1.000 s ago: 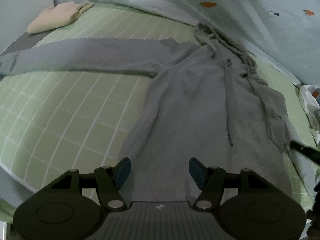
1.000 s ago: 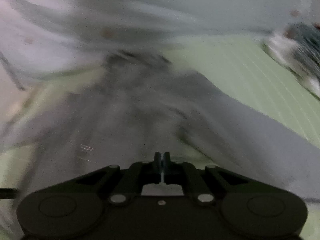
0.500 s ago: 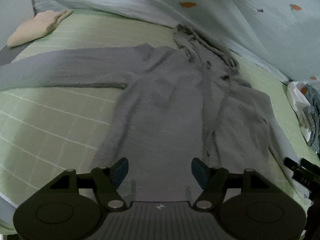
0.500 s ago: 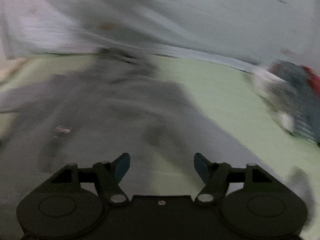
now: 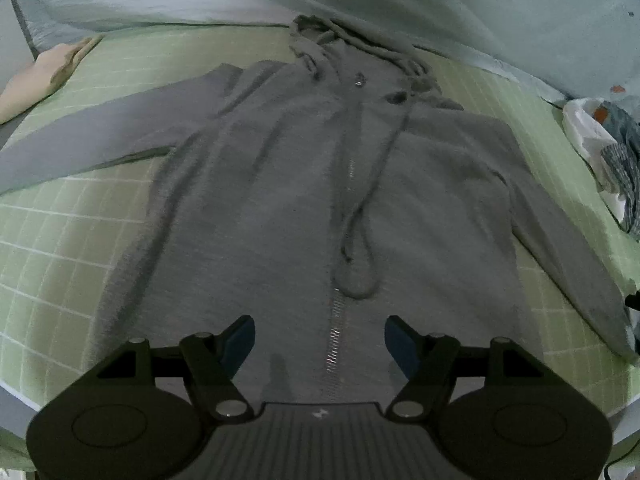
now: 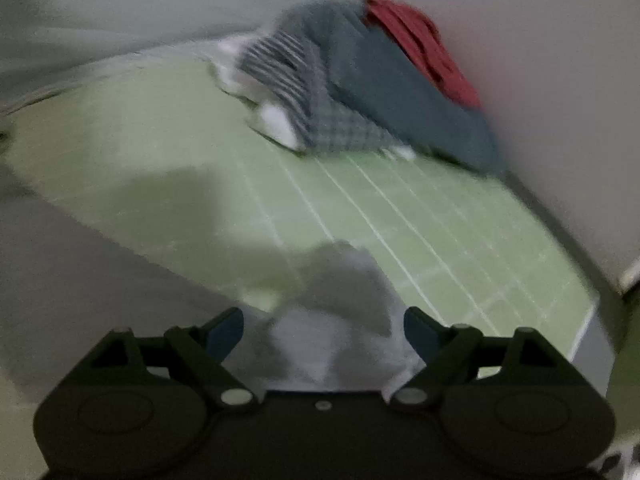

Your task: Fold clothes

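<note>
A grey zip-up hoodie (image 5: 280, 184) lies flat and face up on the green checked bedsheet (image 5: 60, 248), hood at the far end, both sleeves spread out to the sides. My left gripper (image 5: 319, 340) hovers open above the hoodie's bottom hem, straddling the zipper (image 5: 336, 336), nothing between its blue pads. In the blurred right wrist view my right gripper (image 6: 323, 332) is over the cuff of the hoodie's sleeve (image 6: 344, 292). Its jaws are opening wide, the cuff lies between them, and the pads do not press it.
A pile of clothes (image 6: 360, 88), checked, teal and red, sits at the far right of the bed by the wall, also seen as a clothes pile (image 5: 608, 152). A cream folded cloth (image 5: 44, 76) lies far left. A pale blue quilt (image 5: 440, 4) runs along the back.
My left gripper slid along the hem toward the hoodie's middle. My right gripper went from shut to wide open and swung right, from the hoodie's body out to the sleeve cuff.
</note>
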`<state>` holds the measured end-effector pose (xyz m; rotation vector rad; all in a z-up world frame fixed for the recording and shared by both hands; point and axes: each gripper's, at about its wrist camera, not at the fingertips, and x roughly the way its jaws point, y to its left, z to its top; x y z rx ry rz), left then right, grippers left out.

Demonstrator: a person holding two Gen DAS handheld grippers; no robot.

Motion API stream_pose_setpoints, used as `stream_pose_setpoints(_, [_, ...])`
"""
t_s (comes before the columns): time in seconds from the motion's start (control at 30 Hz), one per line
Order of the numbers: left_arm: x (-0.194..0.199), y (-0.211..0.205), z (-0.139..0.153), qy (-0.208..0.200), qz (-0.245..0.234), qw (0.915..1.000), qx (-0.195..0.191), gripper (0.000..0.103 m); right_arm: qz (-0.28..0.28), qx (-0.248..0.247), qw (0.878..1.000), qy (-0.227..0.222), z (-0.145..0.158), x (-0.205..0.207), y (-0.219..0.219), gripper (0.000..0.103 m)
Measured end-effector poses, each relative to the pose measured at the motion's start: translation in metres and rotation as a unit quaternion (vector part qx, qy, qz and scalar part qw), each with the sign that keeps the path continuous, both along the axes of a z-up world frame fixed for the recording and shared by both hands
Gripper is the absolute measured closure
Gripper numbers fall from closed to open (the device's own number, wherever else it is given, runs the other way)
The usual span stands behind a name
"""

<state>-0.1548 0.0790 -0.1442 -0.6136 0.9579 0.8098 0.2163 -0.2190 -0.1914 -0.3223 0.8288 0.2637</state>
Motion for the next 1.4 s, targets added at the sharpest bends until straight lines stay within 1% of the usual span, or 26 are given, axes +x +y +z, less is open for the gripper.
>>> stream_pose_setpoints(0.03, [0.003, -0.002, 0.0, 0.002, -0.001, 1.0, 0.003, 0.03, -0.006, 0.01, 1.0, 0.008, -0.002, 0.001, -0.003, 0.016])
stream_pose_setpoints(0.07, [0.006, -0.005, 0.001, 0.004, -0.001, 1.0, 0.005, 0.03, -0.012, 0.02, 1.0, 0.015, -0.004, 0.003, -0.007, 0.021])
stream_pose_setpoints(0.1, [0.008, -0.006, 0.001, 0.005, -0.001, 1.0, 0.008, 0.03, -0.015, 0.033, 0.999, 0.022, -0.005, 0.004, -0.01, 0.029])
stream_pose_setpoints(0.17, [0.012, -0.006, 0.003, 0.003, 0.001, 1.0, 0.009, 0.03, -0.002, 0.065, 0.998, 0.027, -0.001, 0.003, -0.013, 0.067])
stream_pose_setpoints(0.23, [0.015, -0.006, 0.003, 0.003, 0.002, 0.9999, 0.01, 0.03, 0.019, 0.078, 0.997, 0.015, 0.007, 0.001, -0.009, 0.088])
stream_pose_setpoints(0.27, [0.017, -0.007, 0.003, 0.003, 0.002, 0.9999, 0.009, 0.03, 0.027, 0.093, 0.995, 0.012, 0.012, 0.001, -0.007, 0.092])
stream_pose_setpoints(0.37, [0.021, -0.01, 0.003, 0.001, -0.002, 1.0, 0.007, 0.03, 0.049, 0.175, 0.983, 0.001, 0.038, 0.003, -0.003, 0.094])
stream_pose_setpoints(0.43, [0.026, -0.012, 0.003, 0.0, -0.008, 0.9999, 0.008, 0.03, 0.071, 0.224, 0.972, -0.022, 0.062, 0.002, 0.004, 0.094])
stream_pose_setpoints(0.53, [0.031, -0.016, 0.005, -0.001, -0.019, 0.9997, 0.013, 0.03, 0.088, 0.322, 0.94, -0.062, 0.102, -0.002, -0.001, 0.094])
stream_pose_setpoints(0.57, [0.031, -0.017, 0.006, -0.002, -0.023, 0.9996, 0.016, 0.03, 0.081, 0.346, 0.932, -0.073, 0.112, -0.003, -0.008, 0.094])
stream_pose_setpoints(0.63, [0.031, -0.02, 0.006, -0.002, -0.025, 0.9995, 0.018, 0.03, 0.055, 0.369, 0.923, -0.094, 0.124, -0.005, -0.025, 0.094])
stream_pose_setpoints(0.67, [0.031, -0.02, 0.006, -0.001, -0.025, 0.9995, 0.018, 0.03, 0.04, 0.373, 0.921, -0.101, 0.127, -0.006, -0.034, 0.094])
stream_pose_setpoints(0.73, [0.029, -0.019, 0.003, -0.002, -0.019, 0.9998, 0.012, 0.03, 0.007, 0.349, 0.931, -0.106, 0.119, -0.009, -0.054, 0.094])
stream_pose_setpoints(0.77, [0.028, -0.018, 0.002, -0.003, -0.015, 0.9998, 0.008, 0.03, -0.012, 0.32, 0.942, -0.103, 0.109, -0.01, -0.063, 0.093])
stream_pose_setpoints(0.83, [0.025, -0.017, -0.001, -0.003, -0.01, 0.9999, 0.002, 0.03, -0.041, 0.228, 0.968, -0.093, 0.084, -0.013, -0.075, 0.089])
stream_pose_setpoints(0.87, [0.024, -0.016, -0.002, -0.004, -0.007, 1.0, -0.001, 0.03, -0.054, 0.177, 0.979, -0.086, 0.071, -0.015, -0.08, 0.087])
stream_pose_setpoints(0.9, [0.024, -0.016, -0.003, -0.003, -0.007, 1.0, -0.003, 0.03, -0.066, 0.13, 0.986, -0.08, 0.059, -0.017, -0.085, 0.085])
stream_pose_setpoints(0.93, [0.023, -0.015, -0.004, -0.001, -0.007, 1.0, -0.005, 0.03, -0.077, 0.099, 0.99, -0.072, 0.049, -0.02, -0.092, 0.077])
stream_pose_setpoints(0.97, [0.023, -0.015, -0.005, 0.0, -0.006, 1.0, -0.007, 0.03, -0.091, 0.082, 0.99, -0.064, 0.042, -0.023, -0.099, 0.069])
stream_pose_setpoints(1.0, [0.023, -0.015, -0.006, 0.001, -0.006, 0.9999, -0.009, 0.03, -0.104, 0.075, 0.99, -0.06, 0.038, -0.027, -0.105, 0.064])
stream_pose_setpoints(1.03, [0.024, -0.016, -0.008, 0.002, -0.009, 0.9999, -0.011, 0.03, -0.113, 0.071, 0.989, -0.063, 0.037, -0.031, -0.107, 0.055])
stream_pose_setpoints(1.1, [0.027, -0.018, -0.01, 0.004, -0.015, 0.9998, -0.015, 0.03, -0.109, 0.062, 0.989, -0.079, 0.039, -0.041, -0.102, 0.05])
stream_pose_setpoints(1.17, [0.031, -0.02, -0.012, 0.007, -0.024, 0.9995, -0.018, 0.03, -0.083, 0.06, 0.991, -0.092, 0.042, -0.049, -0.09, 0.042])
stream_pose_setpoints(1.27, [0.038, -0.025, -0.012, 0.009, -0.047, 0.9988, -0.012, 0.03, -0.024, 0.058, 0.993, -0.097, 0.039, -0.056, -0.064, 0.034])
stream_pose_setpoints(1.33, [0.043, -0.029, -0.011, 0.013, -0.061, 0.998, -0.004, 0.03, 0.018, 0.033, 0.994, -0.099, 0.032, -0.059, -0.042, 0.029])
stream_pose_setpoints(1.4, [0.046, -0.033, -0.01, 0.016, -0.073, 0.9972, 0.002, 0.03, 0.042, -0.016, 0.994, -0.097, 0.022, -0.058, -0.025, 0.028])
